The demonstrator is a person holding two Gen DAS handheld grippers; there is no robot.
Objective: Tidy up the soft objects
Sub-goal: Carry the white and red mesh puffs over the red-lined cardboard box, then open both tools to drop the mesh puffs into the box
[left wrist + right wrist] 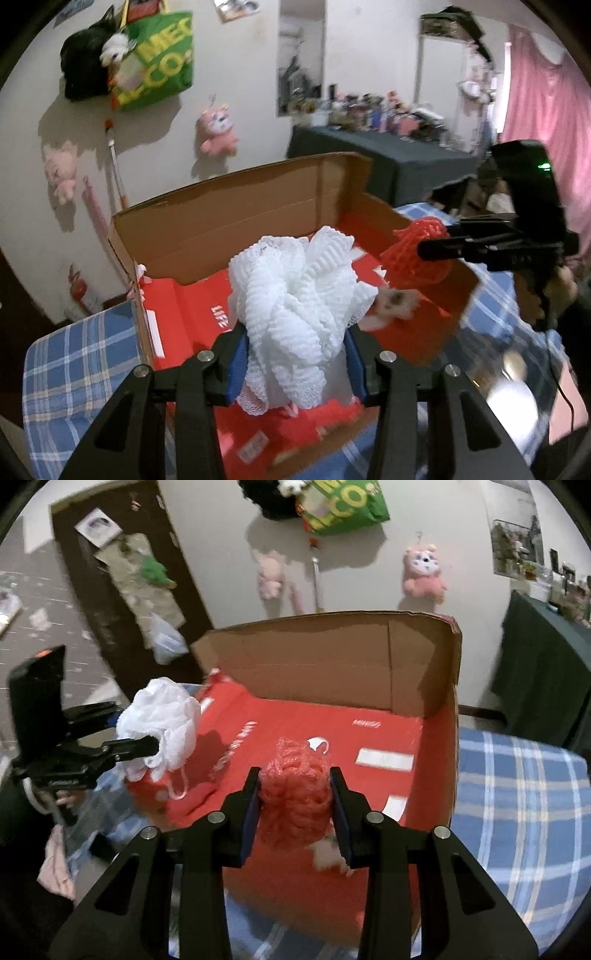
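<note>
My left gripper [295, 341] is shut on a white mesh bath sponge [295, 295] and holds it above the open cardboard box [236, 206] with a red inside. My right gripper [294, 788] is shut on a red mesh bath sponge [295, 794] over the box's red floor [369, 746]. In the left wrist view the right gripper [424, 243] holds the red sponge [413, 254] at the box's right wall. In the right wrist view the left gripper [147, 749] holds the white sponge [162, 716] at the box's left side.
The box sits on a blue plaid cloth [517, 794]. A small pale object [391, 306] lies blurred inside the box. Plush toys [218, 129] and a green bag [159, 59] hang on the wall behind. A dark cluttered table [388, 147] stands at the back right.
</note>
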